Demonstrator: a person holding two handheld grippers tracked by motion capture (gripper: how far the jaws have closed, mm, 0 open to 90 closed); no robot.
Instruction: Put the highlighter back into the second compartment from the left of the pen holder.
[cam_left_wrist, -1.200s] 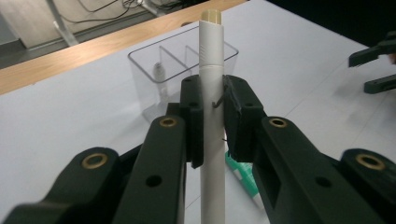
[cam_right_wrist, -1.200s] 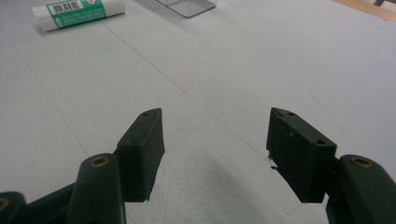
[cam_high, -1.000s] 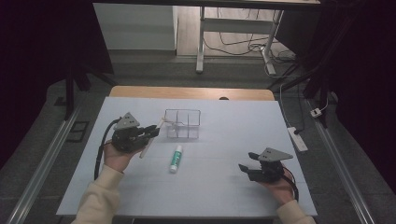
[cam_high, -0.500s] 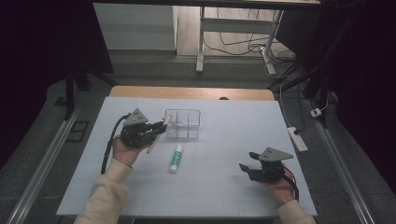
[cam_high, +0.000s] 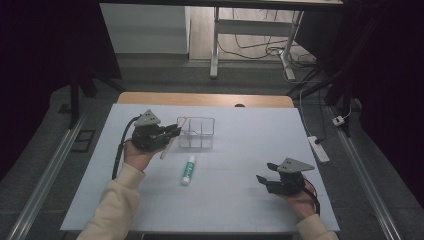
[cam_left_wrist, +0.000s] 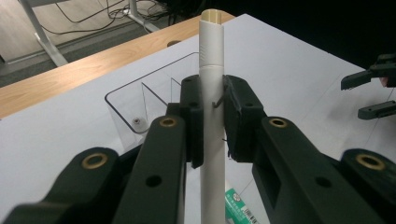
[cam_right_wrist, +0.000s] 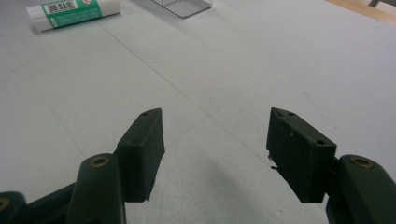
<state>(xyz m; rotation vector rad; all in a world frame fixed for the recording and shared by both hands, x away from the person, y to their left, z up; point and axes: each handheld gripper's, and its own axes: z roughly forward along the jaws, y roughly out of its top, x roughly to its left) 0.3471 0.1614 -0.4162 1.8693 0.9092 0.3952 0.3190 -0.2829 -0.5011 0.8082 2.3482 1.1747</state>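
Since the earlier frame, the left tongs (cam_high: 172, 132) have been carried with the white pen (cam_high: 170, 142) toward the clear organizer (cam_high: 196, 133), from about 9 o'clock of it to just beside its left wall; the right tongs (cam_high: 264, 181) have been kept in place.

Nearest, at about 5 o'clock on the white counter (cam_high: 240, 145), the right tongs are held low over the surface in a hand (cam_high: 300, 200), jaws spread wide with nothing between them. In the right gripper view the right tongs (cam_right_wrist: 215, 154) are seen gaping over bare counter, with the glue stick (cam_right_wrist: 72, 13) lying at 11 o'clock.

Farther in, the green-and-white glue stick (cam_high: 188, 170) is laid flat near the middle of the counter, at about 6 o'clock of the organizer and apart from it.

Beyond that, at about 10 o'clock, the left tongs are held in the other hand (cam_high: 137, 155) and are clamped on the pen. In the left gripper view the left tongs (cam_left_wrist: 212, 116) are seen closed around the pen (cam_left_wrist: 212, 84), whose tan-capped end is raised beyond the jaws. The organizer (cam_left_wrist: 154, 93), with its dividers, is seen just behind it, and a small object lies inside one compartment.

Farthest, a wooden edge (cam_high: 205, 99) is seen along the counter's rear.
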